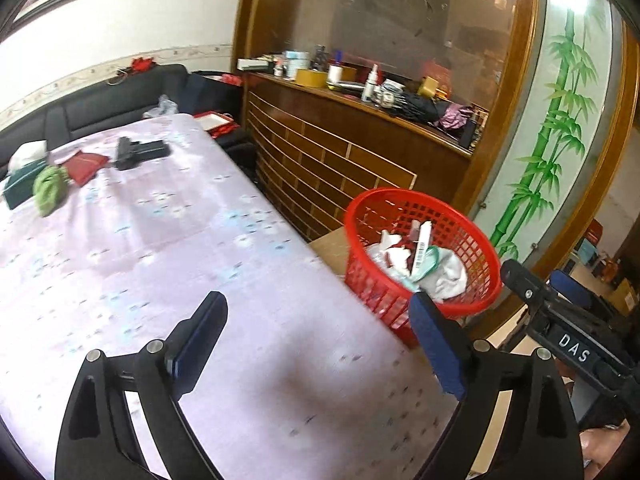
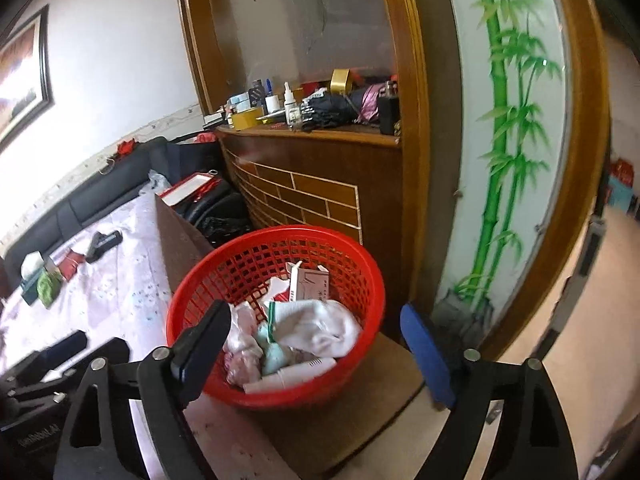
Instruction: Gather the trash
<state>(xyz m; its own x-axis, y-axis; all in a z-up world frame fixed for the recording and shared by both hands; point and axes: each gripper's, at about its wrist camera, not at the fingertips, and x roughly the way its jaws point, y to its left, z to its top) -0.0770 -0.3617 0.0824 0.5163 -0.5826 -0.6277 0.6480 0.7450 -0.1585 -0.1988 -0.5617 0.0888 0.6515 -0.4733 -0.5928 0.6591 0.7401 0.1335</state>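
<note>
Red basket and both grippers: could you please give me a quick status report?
Left gripper and right gripper open, nothing held. Red basket holds tissues and cartons. Green cloth left on table.

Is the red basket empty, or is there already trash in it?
Not empty. The basket holds crumpled white tissue and a small carton.

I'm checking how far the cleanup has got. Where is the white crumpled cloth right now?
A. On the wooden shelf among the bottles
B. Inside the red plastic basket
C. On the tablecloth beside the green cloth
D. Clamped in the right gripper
B: the white crumpled cloth lies inside the red plastic basket with cartons and wrappers, while the right gripper stands open and empty in front of it.
</note>
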